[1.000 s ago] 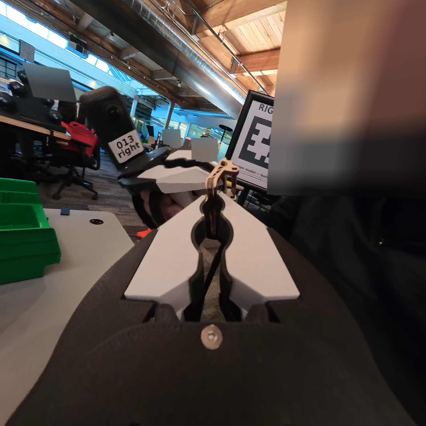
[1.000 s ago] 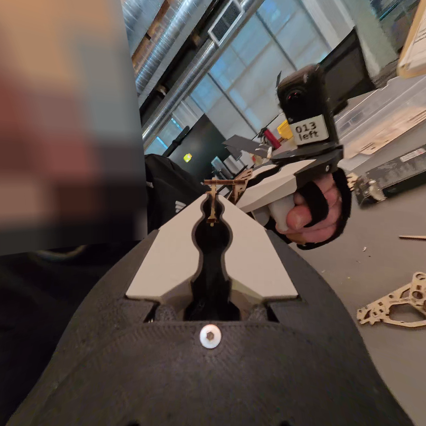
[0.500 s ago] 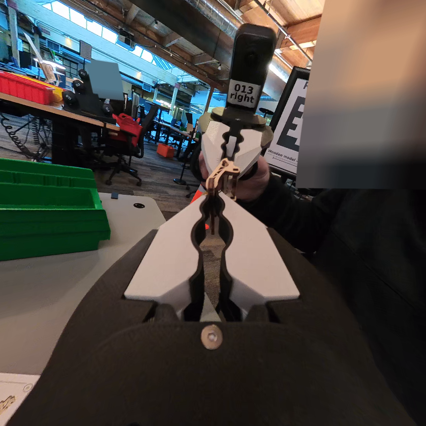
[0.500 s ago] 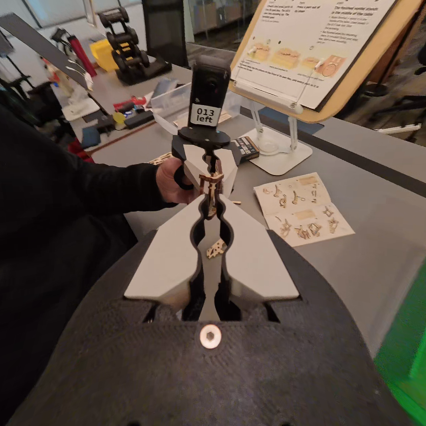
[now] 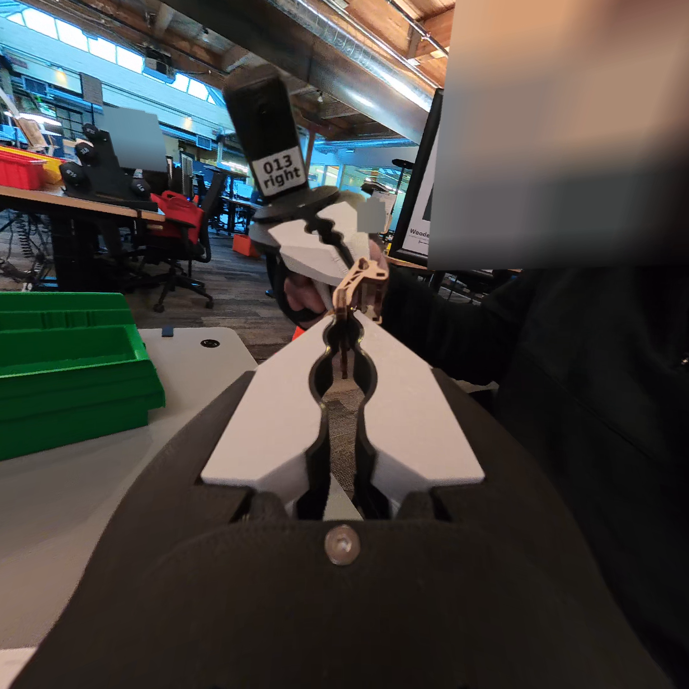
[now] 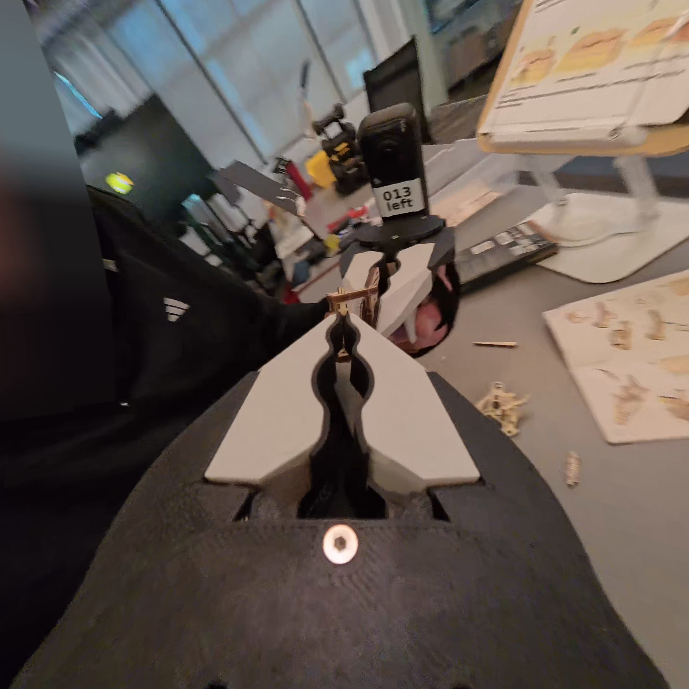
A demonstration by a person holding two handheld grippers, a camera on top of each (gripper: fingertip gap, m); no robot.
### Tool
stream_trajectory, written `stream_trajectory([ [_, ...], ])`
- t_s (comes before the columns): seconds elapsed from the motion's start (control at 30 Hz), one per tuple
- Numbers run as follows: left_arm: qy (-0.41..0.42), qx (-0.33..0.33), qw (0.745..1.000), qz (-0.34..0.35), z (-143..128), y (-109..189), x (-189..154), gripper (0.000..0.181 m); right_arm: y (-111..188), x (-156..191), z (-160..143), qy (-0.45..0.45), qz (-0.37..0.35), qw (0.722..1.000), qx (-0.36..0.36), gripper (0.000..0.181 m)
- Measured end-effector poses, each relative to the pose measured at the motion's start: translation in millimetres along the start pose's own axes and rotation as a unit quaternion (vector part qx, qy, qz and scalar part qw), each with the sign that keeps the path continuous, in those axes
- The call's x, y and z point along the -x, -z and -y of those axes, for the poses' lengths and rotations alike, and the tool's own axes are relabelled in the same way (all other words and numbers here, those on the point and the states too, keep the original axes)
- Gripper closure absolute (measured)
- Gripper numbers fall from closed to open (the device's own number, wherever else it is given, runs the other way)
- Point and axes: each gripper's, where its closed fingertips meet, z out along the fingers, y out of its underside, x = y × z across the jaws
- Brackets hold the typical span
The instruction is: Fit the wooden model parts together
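Observation:
In the left wrist view my left gripper [image 5: 343, 317] is shut on a thin pale wooden model part [image 5: 359, 283] that sticks up past its tips. My right gripper [image 5: 352, 266] comes in tilted from the upper left and meets that same wooden piece. In the right wrist view my right gripper [image 6: 343, 317] is shut on a small wooden part with a crossbar [image 6: 348, 298]. The crossbar reaches to the part [image 6: 372, 298] in my left gripper [image 6: 384, 287], which faces it just beyond. Both are held in the air above the grey table [image 6: 559, 540]. How the joint sits is too small to tell.
Green bins [image 5: 67, 365] stand on the table at the left. On the right lie an instruction sheet [image 6: 634, 354], a loose wooden assembly [image 6: 499, 408], a small part [image 6: 572, 468] and a thin stick [image 6: 494, 343]. A document stand [image 6: 596, 74] and a black box [image 6: 503, 249] are behind. The person's dark clothing [image 5: 578, 410] is close. My two grippers' fingertips are within a few centimetres of each other.
Both grippers have swung around together while staying shut on the wooden parts. The right gripper, upright and head-on half a second ago, now leans in from the upper left in the left wrist view.

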Motion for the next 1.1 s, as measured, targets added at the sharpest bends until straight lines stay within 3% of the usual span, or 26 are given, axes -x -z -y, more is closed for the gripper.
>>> stream_trajectory([
  [0.37, 0.02, -0.035, 0.999, -0.026, 4, 5, 1, 0.18, -4, -6, -1, 0.133, -0.152, 0.979, 0.043, 0.175],
  [0.6, 0.017, -0.032, 0.999, -0.023, 3, 4, 2, 0.18, -6, -6, -1, 0.159, -0.191, 0.966, 0.067, 0.181],
  [0.67, 0.013, -0.035, 0.999, -0.03, 5, 4, 0, 0.18, -6, -4, 0, 0.125, -0.163, 0.977, 0.055, 0.181],
  [0.8, -0.01, -0.026, 0.998, -0.059, 7, 0, -12, 0.18, -7, 10, 0, 0.004, -0.008, 1.0, 0.014, 0.181],
  [0.97, -0.051, 0.011, 0.994, -0.094, 4, -6, -26, 0.18, -6, 28, -6, -0.107, 0.199, 0.974, -0.003, 0.181],
  [1.03, -0.057, 0.02, 0.993, -0.096, 3, -7, -27, 0.18, -7, 30, -7, -0.127, 0.233, 0.964, -0.002, 0.181],
  [1.1, -0.052, 0.017, 0.996, -0.076, 4, -2, -18, 0.18, -7, 21, -4, -0.116, 0.201, 0.973, -0.013, 0.181],
])
